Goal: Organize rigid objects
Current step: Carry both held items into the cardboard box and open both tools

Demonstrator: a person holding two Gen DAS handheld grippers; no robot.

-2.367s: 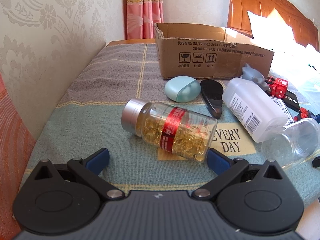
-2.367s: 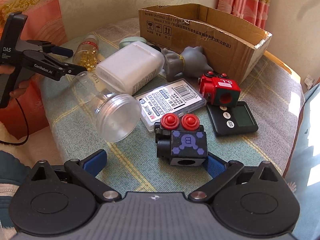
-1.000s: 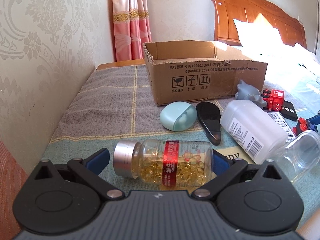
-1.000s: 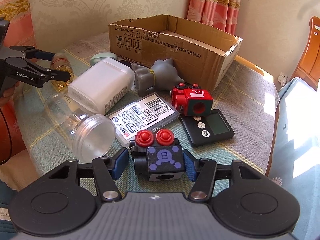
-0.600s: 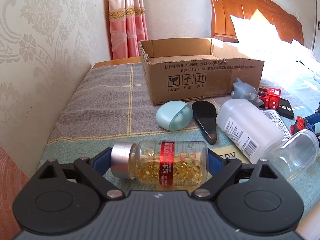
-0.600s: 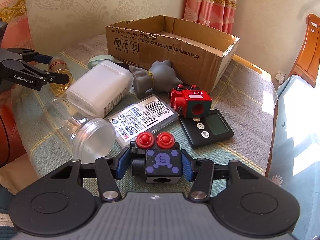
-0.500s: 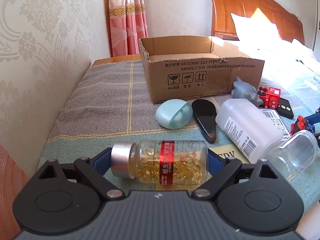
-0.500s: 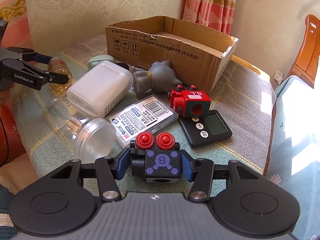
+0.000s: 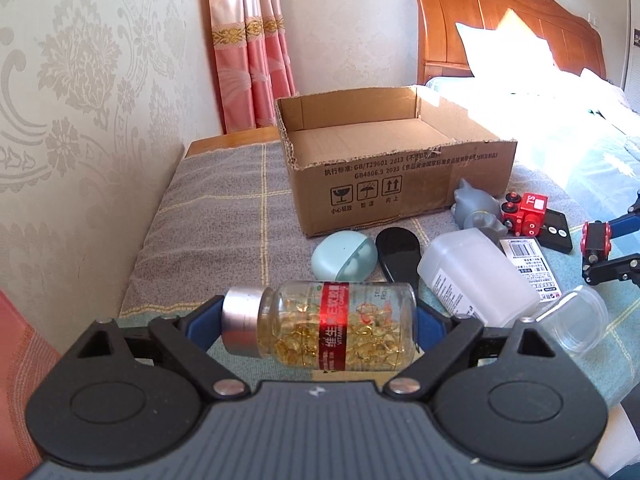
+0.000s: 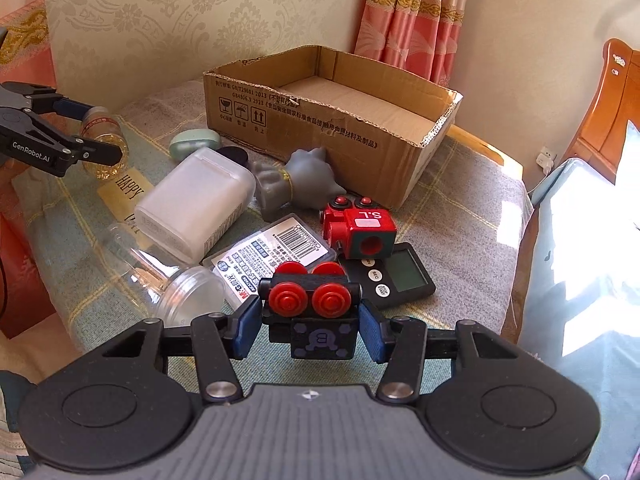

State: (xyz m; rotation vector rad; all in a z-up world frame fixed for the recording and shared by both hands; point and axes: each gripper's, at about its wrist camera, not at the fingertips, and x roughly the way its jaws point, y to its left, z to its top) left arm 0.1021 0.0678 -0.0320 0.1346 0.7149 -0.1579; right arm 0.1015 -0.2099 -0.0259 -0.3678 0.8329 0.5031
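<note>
left tool gripping capsule bottle, right tool gripping toy block

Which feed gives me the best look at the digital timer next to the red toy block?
The right wrist view: the digital timer lies in full view with its screen and buttons showing, only its near-left corner hidden behind the red toy block. The left wrist view shows just a dark sliver of it at the far right, behind that block.

A: Left wrist view sits close behind the left gripper, angled down across the table toward the cardboard box and bed.

B: Right wrist view faces the box from the opposite side. Both share the clutter between.
</note>
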